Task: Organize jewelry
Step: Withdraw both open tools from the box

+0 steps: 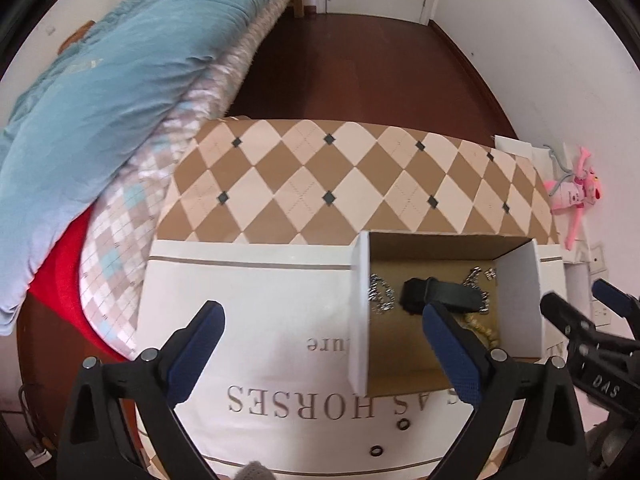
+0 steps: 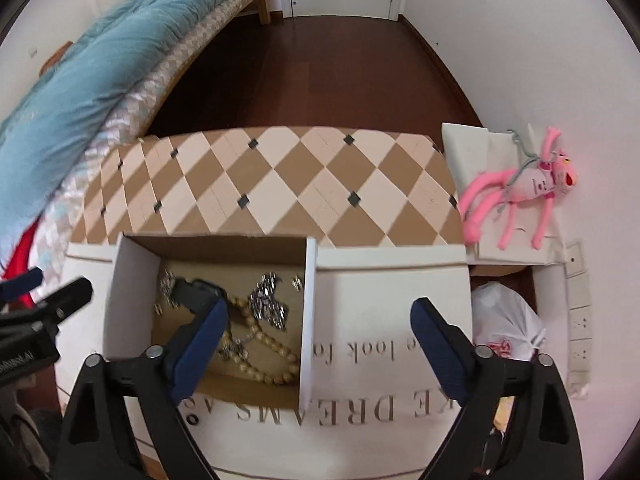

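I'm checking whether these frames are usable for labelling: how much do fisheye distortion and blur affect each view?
Left wrist view: strong barrel distortion bows the diamond-patterned box lid; dark vignette at the corners; silver chains slightly soft. Right wrist view: same bowing; the tan beaded necklace and pink plush toy read clearly, the blue quilt smears near the left edge. Lighting is even in both.

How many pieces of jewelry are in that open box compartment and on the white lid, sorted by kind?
Silver chains: 2, tangled, so this is my best reading
Black strap: 1
Beige bead strand: 1
Small black rings on the lid: 2
Total: 6
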